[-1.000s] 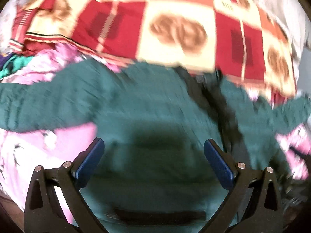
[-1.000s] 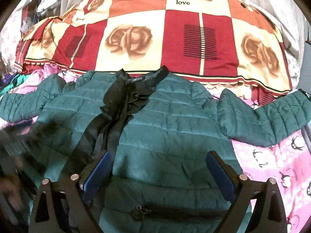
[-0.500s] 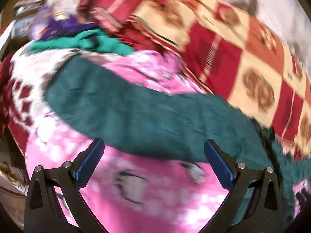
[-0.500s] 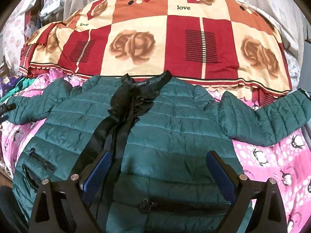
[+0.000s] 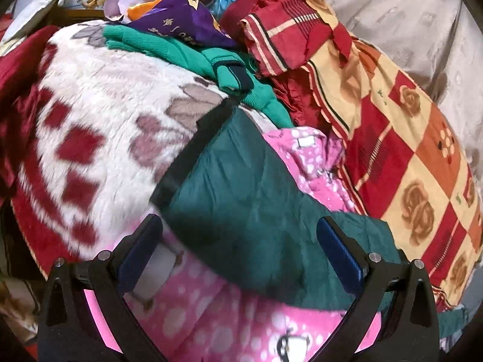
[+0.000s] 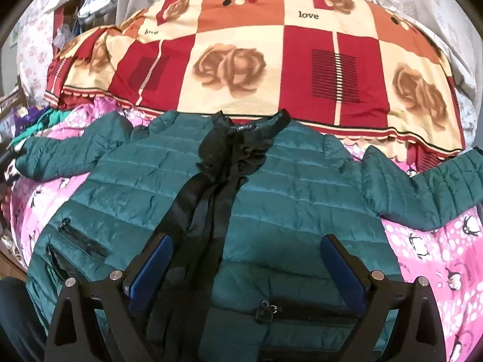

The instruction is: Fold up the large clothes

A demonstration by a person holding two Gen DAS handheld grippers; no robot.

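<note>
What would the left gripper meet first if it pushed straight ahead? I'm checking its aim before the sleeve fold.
Probably the green jacket's sleeve, lying between the open left gripper fingers; depth is unclear.

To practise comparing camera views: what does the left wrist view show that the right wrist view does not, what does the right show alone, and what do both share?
Only the left wrist view shows the fluffy white and red blanket, the purple bag and the sleeve's black cuff up close, with the left gripper open above that sleeve.

Only the right wrist view shows the jacket's whole front, its black collar, zip pockets and far sleeve, with the right gripper open.

Both show the green jacket, pink penguin sheet and rose-patterned quilt.
</note>
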